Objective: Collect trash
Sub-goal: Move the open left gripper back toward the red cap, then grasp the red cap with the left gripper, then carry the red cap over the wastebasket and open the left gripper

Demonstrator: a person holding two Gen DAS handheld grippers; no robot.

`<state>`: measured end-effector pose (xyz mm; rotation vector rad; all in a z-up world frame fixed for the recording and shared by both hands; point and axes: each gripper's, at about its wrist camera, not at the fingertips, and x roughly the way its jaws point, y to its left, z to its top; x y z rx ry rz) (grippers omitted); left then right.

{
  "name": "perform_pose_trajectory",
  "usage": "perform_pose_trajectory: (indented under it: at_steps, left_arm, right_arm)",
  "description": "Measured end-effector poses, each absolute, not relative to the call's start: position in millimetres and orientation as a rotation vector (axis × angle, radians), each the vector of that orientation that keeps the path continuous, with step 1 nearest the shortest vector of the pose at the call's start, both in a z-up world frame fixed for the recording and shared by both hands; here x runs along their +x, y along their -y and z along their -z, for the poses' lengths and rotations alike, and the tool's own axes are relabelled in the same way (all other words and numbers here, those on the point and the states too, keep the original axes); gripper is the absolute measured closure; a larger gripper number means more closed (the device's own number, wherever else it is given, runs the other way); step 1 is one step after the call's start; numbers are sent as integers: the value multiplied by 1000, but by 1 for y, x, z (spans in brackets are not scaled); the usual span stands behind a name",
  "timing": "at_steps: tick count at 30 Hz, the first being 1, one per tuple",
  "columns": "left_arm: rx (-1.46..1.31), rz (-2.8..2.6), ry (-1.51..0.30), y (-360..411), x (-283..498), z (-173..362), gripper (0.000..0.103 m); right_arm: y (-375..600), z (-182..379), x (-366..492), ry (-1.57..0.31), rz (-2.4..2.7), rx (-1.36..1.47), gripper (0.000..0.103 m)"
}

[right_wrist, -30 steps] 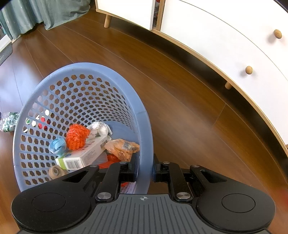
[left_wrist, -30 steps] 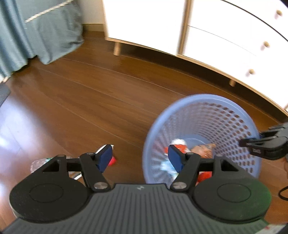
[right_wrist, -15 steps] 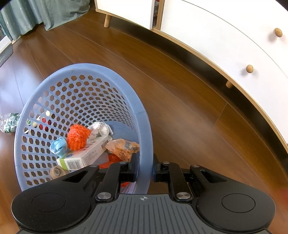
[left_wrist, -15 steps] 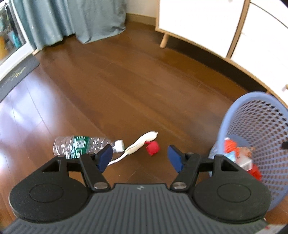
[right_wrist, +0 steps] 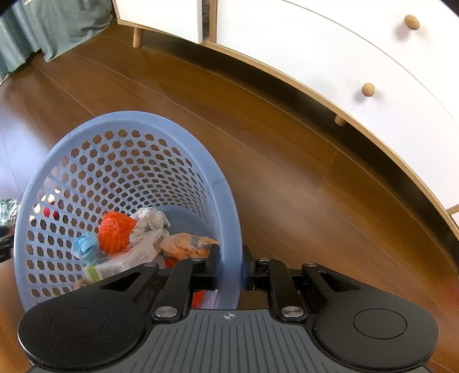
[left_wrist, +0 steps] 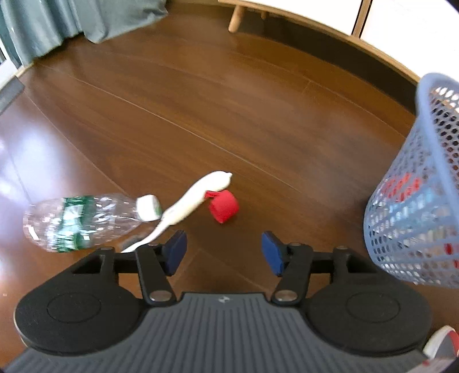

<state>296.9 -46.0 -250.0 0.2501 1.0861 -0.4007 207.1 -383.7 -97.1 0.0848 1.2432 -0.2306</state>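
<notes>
My right gripper [right_wrist: 231, 265] is shut on the near rim of a blue perforated basket [right_wrist: 94, 126], which is tilted and holds an orange net ball [right_wrist: 116, 231], a white box [right_wrist: 129, 258], crumpled paper and an orange wrapper. In the left wrist view the same basket [left_wrist: 424, 200] stands at the right edge. On the wooden floor lie a red roll [left_wrist: 223, 206], a white twisted strip [left_wrist: 198, 195] touching it, and a clear plastic bottle [left_wrist: 77, 221] with a green label. My left gripper [left_wrist: 223, 253] hangs open just short of the red roll, nothing between its blue pads.
A white cabinet [right_wrist: 330, 51] with round wooden knobs and short legs runs along the far wall. A teal curtain [left_wrist: 57, 25] hangs to the floor at the back left. Bare wooden floor [left_wrist: 229, 100] stretches between the trash and the cabinet.
My left gripper has swung left, away from the basket's mouth, and closer to the floor trash; the red roll, strip and bottle came into view. The right gripper keeps its hold on the basket rim.
</notes>
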Motion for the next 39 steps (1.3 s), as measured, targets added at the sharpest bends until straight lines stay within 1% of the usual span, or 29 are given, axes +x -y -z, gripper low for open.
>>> perform_pose_trajectory:
  at_steps: [2, 3, 7, 12, 21, 22, 23, 24, 25, 32, 36, 39]
  left_arm:
    - [238, 389, -1097, 52, 303, 264, 54]
    - [224, 373, -1108, 55, 309, 271, 56]
    - [154, 307, -1151, 59, 330, 294, 58]
    - [97, 261, -1158, 58, 345, 307, 58]
    - [119, 226, -1153, 61, 356, 322, 60]
    - [126, 230, -1151, 62, 357, 323, 63]
    - [127, 234, -1152, 61, 357, 324, 73]
    - [120, 241, -1158, 60, 357, 325, 79]
    - [109, 248, -1163, 57, 357, 324, 82]
    - [105, 281, -1140, 37, 344, 297, 82]
    - [131, 301, -1177, 31, 331, 268, 82]
    - [132, 350, -1191, 32, 317, 230, 82]
  right_arm:
    - [383, 97, 207, -1245, 229, 88, 92]
    - [384, 96, 206, -1246, 228, 89, 92]
    - [382, 97, 205, -1249, 225, 91, 92]
    - [385, 94, 205, -1251, 224, 94, 92]
    - [381, 91, 203, -1245, 219, 81, 92]
    - [381, 91, 203, -1245, 218, 81, 92]
    - [380, 91, 203, -1246, 218, 81, 92]
    - [380, 91, 203, -1245, 219, 80, 92]
    - [381, 91, 204, -1245, 220, 82, 92]
    - [376, 89, 201, -1242, 218, 72, 92]
    - [378, 93, 202, -1244, 218, 71, 92]
    - [377, 94, 201, -1243, 217, 69, 92]
